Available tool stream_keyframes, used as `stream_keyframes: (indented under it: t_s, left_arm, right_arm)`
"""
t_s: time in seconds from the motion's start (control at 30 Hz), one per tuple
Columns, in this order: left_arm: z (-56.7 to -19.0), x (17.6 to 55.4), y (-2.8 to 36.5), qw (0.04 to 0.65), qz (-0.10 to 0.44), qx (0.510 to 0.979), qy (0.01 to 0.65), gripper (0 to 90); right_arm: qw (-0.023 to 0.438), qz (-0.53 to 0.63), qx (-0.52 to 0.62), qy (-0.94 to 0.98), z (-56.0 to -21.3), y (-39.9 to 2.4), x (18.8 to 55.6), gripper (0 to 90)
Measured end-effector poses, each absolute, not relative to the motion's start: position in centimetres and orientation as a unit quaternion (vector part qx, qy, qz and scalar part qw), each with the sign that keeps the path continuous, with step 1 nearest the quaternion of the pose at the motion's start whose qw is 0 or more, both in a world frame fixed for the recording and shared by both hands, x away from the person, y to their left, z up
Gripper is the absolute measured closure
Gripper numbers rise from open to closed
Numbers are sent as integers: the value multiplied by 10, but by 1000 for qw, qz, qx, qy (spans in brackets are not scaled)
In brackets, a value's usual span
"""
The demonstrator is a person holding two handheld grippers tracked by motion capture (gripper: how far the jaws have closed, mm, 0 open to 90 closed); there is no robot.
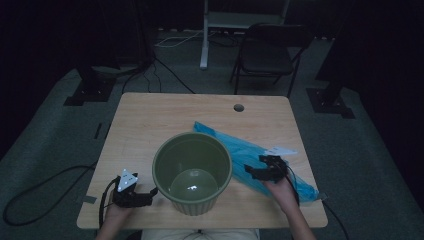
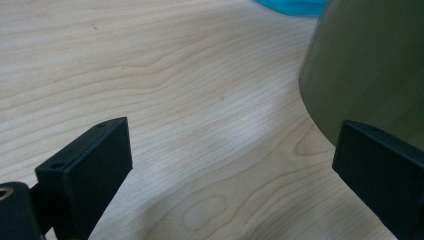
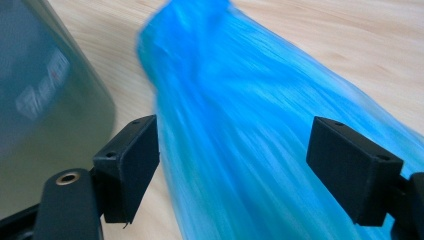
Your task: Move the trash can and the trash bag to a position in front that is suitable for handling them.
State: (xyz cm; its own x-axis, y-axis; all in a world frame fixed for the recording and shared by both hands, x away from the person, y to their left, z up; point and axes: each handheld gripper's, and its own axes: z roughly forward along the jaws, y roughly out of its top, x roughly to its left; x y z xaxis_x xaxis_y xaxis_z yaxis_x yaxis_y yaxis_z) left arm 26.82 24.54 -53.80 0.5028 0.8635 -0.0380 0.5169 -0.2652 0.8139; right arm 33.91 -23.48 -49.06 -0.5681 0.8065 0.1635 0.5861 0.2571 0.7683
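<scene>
Blue bag [image 1: 250, 157] is spread flat on the surface [image 1: 150, 120], just right of the green bin [image 1: 192, 170]. Right tool [image 1: 256, 171] is held released above it, left tool [image 1: 150, 194] released beside the bin. Lining step's probably on; the bag's edge needs pinching next.

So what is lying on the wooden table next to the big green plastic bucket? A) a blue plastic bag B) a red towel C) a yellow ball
A: a crumpled blue plastic bag lies on the wooden table beside the round green plastic bucket, under the right gripper.
</scene>
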Motion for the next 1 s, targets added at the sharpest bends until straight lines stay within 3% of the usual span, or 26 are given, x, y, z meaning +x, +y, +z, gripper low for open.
stream_keyframes:
  t_s: [0.23,0.37,0.7,0.77,0.9,1.0]
  left_arm:
    - [-539,267,239,401,208,774,443,31]
    - [-540,268,238,402,206,775,443,31]
    - [-540,270,240,401,209,773,446,31]
    - [-539,270,242,404,210,769,448,31]
    - [-538,270,244,407,209,767,449,31]
    - [-537,270,244,408,210,766,450,31]
  right_arm:
    - [130,377,493,774,-504,-282,293,186]
    - [137,357,505,774,-517,-290,275,219]
    - [182,297,491,798,-540,-279,283,243]
    - [196,296,479,803,-539,-277,284,344]
    - [182,302,486,800,-535,-285,298,814]
    - [193,299,499,791,-529,-296,323,895]
